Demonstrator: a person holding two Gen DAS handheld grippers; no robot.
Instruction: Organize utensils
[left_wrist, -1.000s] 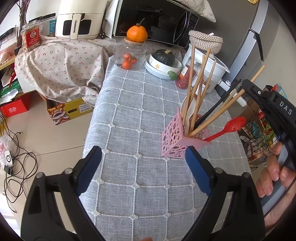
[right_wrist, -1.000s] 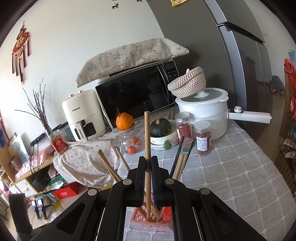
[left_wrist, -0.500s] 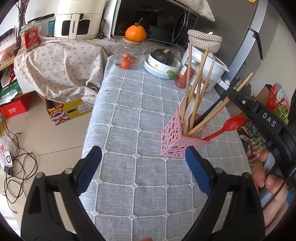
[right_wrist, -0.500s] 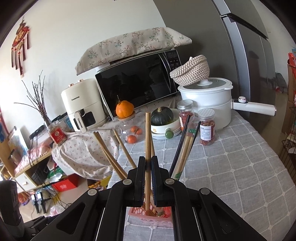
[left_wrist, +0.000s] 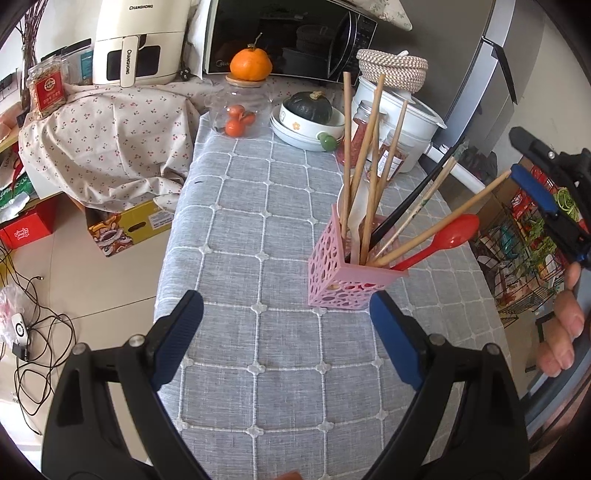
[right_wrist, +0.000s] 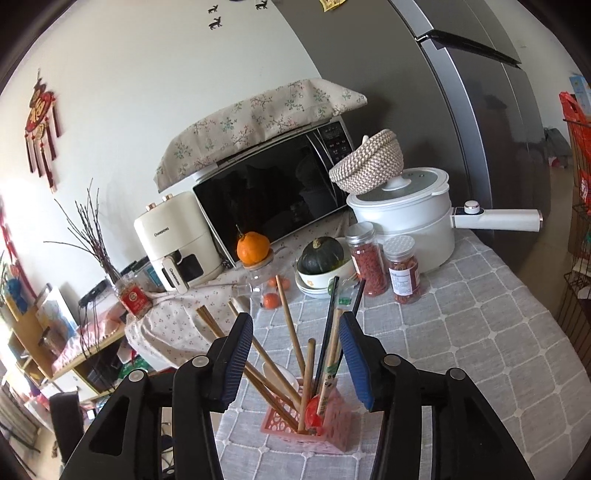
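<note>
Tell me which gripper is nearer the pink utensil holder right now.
Right, though only by a little. The right gripper hangs open just above the pink utensil holder, its jaws having just opened off a wooden chopstick. The left gripper hovers open over the tablecloth, just in front of the holder.

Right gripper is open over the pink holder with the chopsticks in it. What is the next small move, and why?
Probably lift the right gripper up and back, clear of the pink holder. Its jaws have just opened, and the wooden chopstick stands in the holder untouched by either pad.
</note>
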